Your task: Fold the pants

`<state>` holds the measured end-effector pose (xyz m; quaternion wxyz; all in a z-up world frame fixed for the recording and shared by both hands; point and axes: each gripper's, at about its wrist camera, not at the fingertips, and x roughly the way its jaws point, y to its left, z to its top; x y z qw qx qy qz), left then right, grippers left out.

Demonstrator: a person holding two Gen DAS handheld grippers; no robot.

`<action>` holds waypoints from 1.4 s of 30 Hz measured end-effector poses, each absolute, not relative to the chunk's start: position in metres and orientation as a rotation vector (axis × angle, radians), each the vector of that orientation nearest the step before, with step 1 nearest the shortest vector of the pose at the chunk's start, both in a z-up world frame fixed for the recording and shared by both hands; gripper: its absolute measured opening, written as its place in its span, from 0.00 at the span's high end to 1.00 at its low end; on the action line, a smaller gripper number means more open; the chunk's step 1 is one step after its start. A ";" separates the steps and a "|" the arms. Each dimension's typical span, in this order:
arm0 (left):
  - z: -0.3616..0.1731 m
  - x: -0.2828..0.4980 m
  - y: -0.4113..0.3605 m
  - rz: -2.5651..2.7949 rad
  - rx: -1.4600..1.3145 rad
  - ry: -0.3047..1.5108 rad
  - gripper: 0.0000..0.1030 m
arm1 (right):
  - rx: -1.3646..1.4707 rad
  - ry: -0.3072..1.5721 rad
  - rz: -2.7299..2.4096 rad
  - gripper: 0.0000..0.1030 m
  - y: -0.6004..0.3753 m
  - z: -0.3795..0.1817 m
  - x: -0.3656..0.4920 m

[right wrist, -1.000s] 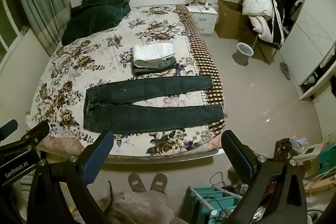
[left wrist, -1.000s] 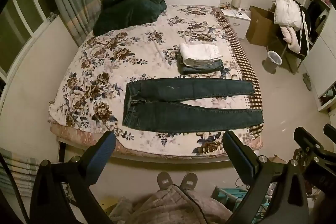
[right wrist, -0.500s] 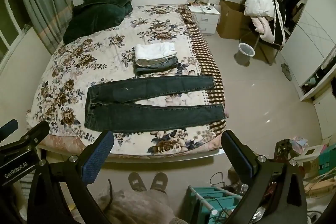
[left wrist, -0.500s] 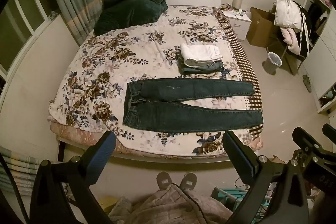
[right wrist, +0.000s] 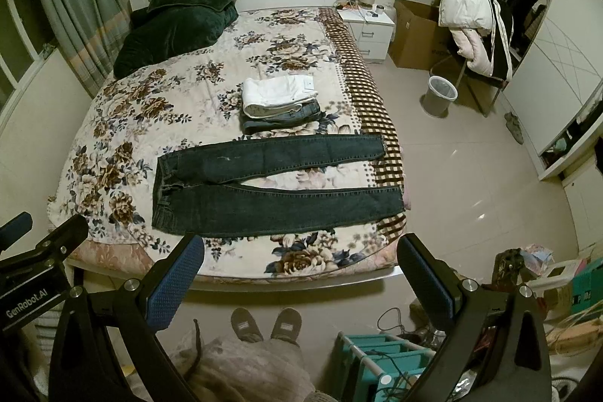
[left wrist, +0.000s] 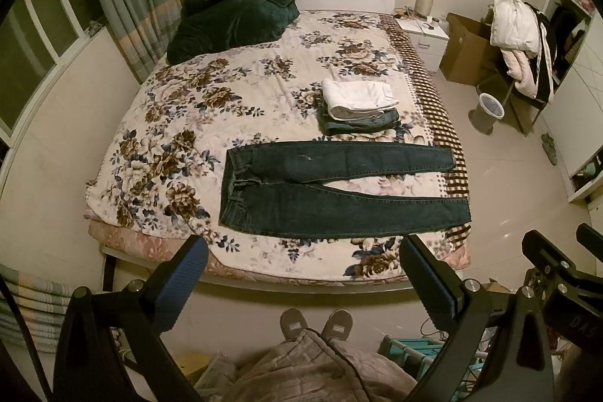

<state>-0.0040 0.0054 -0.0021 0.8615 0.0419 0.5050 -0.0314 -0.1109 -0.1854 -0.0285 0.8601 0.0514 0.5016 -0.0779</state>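
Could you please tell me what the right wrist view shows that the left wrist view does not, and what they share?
Only the right wrist view shows the whole teal rack and the floor clutter to its right. Only the left wrist view shows the window panes clearly. Both share the dark jeans spread flat on the floral bed, the folded stack behind them, and open, empty fingers.

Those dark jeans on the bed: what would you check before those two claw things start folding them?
1. Dark jeans spread flat, legs apart: ok.
2. Left gripper open, empty: ok.
3. Right gripper open, empty: ok.
4. Folded stack lies apart from the jeans: ok.
5. Grippers at the fabric: not ok, both are above the floor, short of the bed.
6. Leg cuffs reach the bed's right edge; whether they overhang: cannot tell.
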 end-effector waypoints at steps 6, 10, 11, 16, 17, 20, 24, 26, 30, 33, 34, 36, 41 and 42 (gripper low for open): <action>-0.003 -0.005 0.006 -0.065 0.089 1.056 0.00 | 0.108 1.052 -0.164 0.00 -0.187 -0.027 -0.109; 0.003 0.000 -0.004 -0.066 0.090 1.054 0.00 | 0.110 1.052 -0.163 0.00 -0.190 -0.027 -0.107; 0.004 0.001 -0.006 -0.066 0.089 1.054 0.00 | 0.109 1.051 -0.164 0.00 -0.181 -0.026 -0.113; 0.006 0.002 -0.010 -0.068 0.090 1.051 0.00 | 0.111 1.047 -0.164 0.00 -0.171 -0.023 -0.115; 0.006 0.002 -0.009 -0.068 0.092 1.052 0.00 | 0.113 1.048 -0.162 0.00 -0.173 -0.023 -0.115; 0.007 0.002 -0.010 -0.066 0.090 1.049 0.00 | 0.112 1.045 -0.163 0.00 -0.168 -0.021 -0.117; 0.011 0.004 -0.013 -0.067 0.091 1.045 0.00 | 0.116 1.042 -0.163 0.00 -0.165 -0.015 -0.114; 0.014 0.005 -0.015 -0.068 0.090 1.041 0.00 | 0.116 1.041 -0.159 0.00 -0.170 -0.011 -0.107; 0.016 0.006 -0.016 -0.068 0.089 1.039 0.00 | 0.116 1.040 -0.158 0.00 -0.170 -0.011 -0.107; 0.015 0.005 -0.014 -0.068 0.089 1.039 0.00 | 0.117 1.039 -0.159 0.00 -0.170 -0.011 -0.108; 0.016 0.006 -0.017 -0.071 0.087 1.041 0.00 | 0.117 1.040 -0.159 0.00 -0.169 -0.011 -0.108; 0.016 0.005 -0.015 -0.070 0.088 1.040 0.00 | 0.118 1.038 -0.157 0.00 -0.170 -0.011 -0.109; 0.019 0.003 -0.015 -0.073 0.081 1.039 0.00 | 0.120 1.039 -0.155 0.00 -0.170 -0.009 -0.108; 0.018 0.002 -0.015 -0.072 0.081 1.039 0.00 | 0.119 1.039 -0.154 0.00 -0.170 -0.008 -0.108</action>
